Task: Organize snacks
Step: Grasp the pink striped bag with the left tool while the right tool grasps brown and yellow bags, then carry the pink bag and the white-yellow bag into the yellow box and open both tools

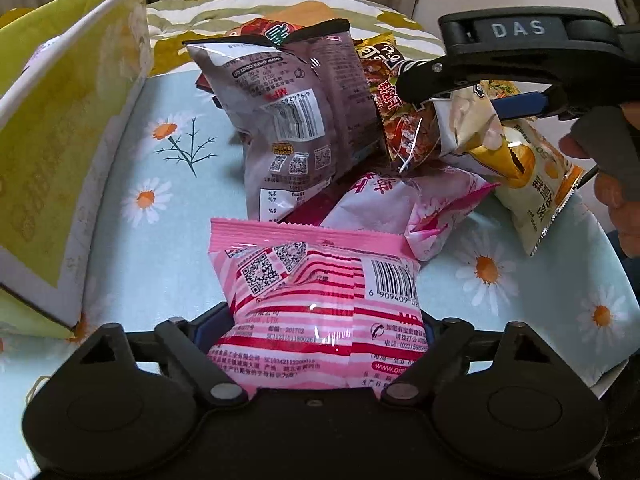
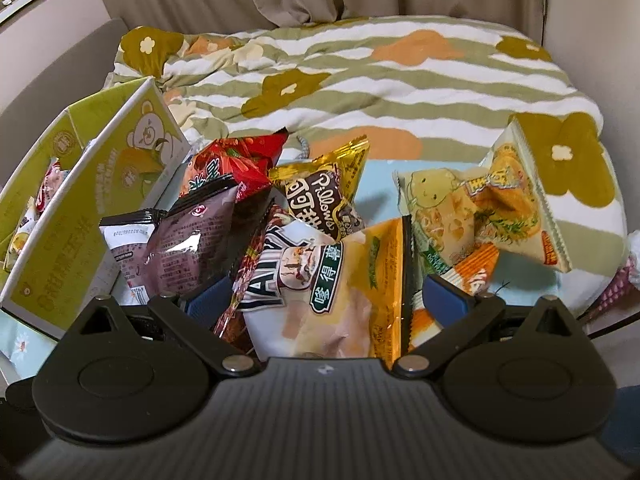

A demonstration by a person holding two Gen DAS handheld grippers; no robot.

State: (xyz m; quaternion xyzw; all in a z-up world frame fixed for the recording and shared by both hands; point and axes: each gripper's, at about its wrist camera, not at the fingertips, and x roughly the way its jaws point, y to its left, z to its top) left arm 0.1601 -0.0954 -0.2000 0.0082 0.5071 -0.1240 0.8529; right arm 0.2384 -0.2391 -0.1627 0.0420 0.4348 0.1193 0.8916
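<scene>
Pink striped packet (image 1: 320,312) lying between left gripper (image 1: 320,332) jaws, pads touching, grasping apparently; long axis pointing away. Right gripper (image 2: 324,296) clenched on yellow packet (image 2: 340,288), beside green box (image 1: 68,120).

Pink striped packet (image 1: 320,312) lies before a heap of perhaps six snack bags (image 1: 288,120).

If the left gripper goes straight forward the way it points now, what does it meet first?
The pink striped packet, already between the left gripper fingers. Behind it probably lies the brown packet, though depth is unclear.
</scene>
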